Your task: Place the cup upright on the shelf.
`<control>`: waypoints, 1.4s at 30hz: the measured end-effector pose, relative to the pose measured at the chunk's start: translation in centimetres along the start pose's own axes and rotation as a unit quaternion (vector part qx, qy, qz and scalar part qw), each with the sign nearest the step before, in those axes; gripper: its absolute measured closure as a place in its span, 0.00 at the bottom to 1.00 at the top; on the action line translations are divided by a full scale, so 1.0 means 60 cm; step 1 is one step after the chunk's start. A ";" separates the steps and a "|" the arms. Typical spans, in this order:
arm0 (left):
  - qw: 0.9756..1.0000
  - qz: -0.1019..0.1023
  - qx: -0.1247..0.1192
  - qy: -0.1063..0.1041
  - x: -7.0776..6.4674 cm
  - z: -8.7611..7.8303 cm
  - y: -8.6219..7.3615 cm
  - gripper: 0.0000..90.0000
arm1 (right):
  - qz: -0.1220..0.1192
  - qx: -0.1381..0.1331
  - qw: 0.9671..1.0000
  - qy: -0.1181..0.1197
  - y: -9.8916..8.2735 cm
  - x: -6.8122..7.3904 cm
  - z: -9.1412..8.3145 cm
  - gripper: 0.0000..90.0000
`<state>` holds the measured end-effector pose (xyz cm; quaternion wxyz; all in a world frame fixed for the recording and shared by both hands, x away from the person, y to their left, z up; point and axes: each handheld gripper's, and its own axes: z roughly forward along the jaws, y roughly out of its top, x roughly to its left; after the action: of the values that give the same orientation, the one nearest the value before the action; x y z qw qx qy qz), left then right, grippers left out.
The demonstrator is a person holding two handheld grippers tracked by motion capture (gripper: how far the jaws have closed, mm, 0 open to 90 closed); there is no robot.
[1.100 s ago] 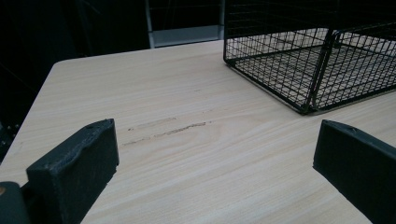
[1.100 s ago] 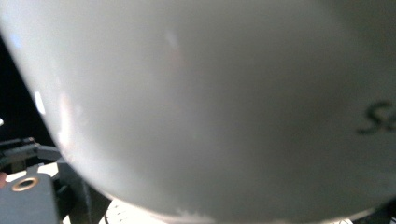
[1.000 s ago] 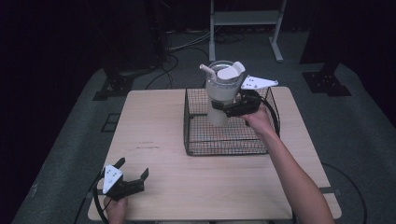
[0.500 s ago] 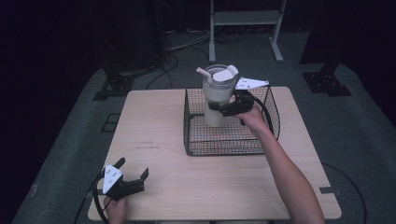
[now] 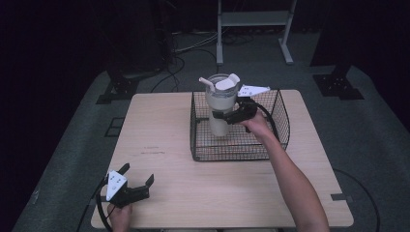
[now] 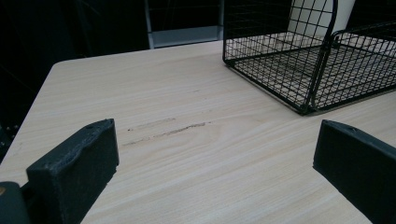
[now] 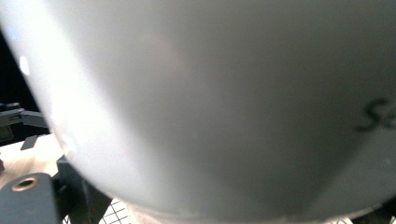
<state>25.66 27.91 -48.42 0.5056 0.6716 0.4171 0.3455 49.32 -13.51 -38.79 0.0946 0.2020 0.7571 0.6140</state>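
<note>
Each hand-held gripper is black with blocky jaws and a pale three-cornered plate on top: left hand-held gripper [image 5: 129, 189], right hand-held gripper [image 5: 231, 116]. Black cables trail from both. The forearms are bare, without sleeves.
</note>
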 end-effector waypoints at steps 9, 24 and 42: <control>1.000 0.002 -0.001 0.000 -0.001 0.000 0.000 0.00 | 0.006 0.011 1.000 0.000 -0.016 -0.007 0.006 0.09; 1.000 -0.001 -0.002 -0.003 0.001 0.000 0.000 0.00 | 0.012 0.049 0.999 -0.004 -0.048 -0.017 0.019 0.09; 1.000 0.002 -0.002 -0.002 -0.001 0.000 0.000 0.00 | 0.005 0.091 0.996 -0.002 -0.060 -0.031 0.021 0.09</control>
<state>25.61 27.87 -48.44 0.5067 0.6723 0.4143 0.3460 50.82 -13.78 -42.74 0.0743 0.2149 0.8088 0.5424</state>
